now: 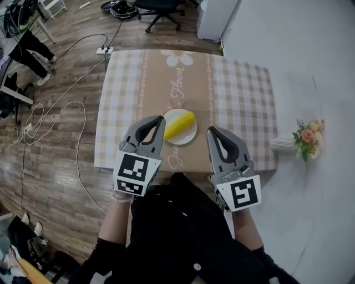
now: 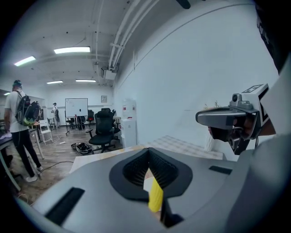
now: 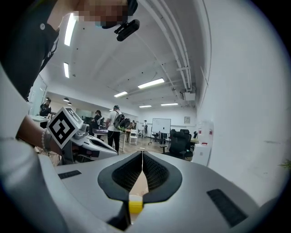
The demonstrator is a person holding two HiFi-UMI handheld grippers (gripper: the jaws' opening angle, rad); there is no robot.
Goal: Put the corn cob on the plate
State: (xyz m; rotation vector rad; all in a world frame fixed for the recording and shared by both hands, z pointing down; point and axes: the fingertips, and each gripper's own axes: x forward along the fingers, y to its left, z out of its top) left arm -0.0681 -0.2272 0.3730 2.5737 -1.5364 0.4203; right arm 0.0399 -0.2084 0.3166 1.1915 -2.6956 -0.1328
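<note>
A yellow corn cob [image 1: 179, 125] lies on a small white plate [image 1: 189, 138] near the front middle of the table. My left gripper [image 1: 161, 120] hovers just left of the plate, jaws shut with nothing between them. My right gripper [image 1: 210, 131] hangs just right of the plate, its jaws also shut and empty. In the left gripper view the left gripper [image 2: 148, 149] has its tips together, and the corn cob [image 2: 155, 196] shows below through the gap. In the right gripper view the right gripper [image 3: 142, 152] is shut too, with the corn cob [image 3: 135, 205] beneath.
The table [image 1: 244, 94] wears a beige checked cloth with a flower print. A white vase of flowers [image 1: 302, 138] lies off its right edge. Cables [image 1: 61, 111] and an office chair [image 1: 161, 11] are on the wooden floor to the left and beyond.
</note>
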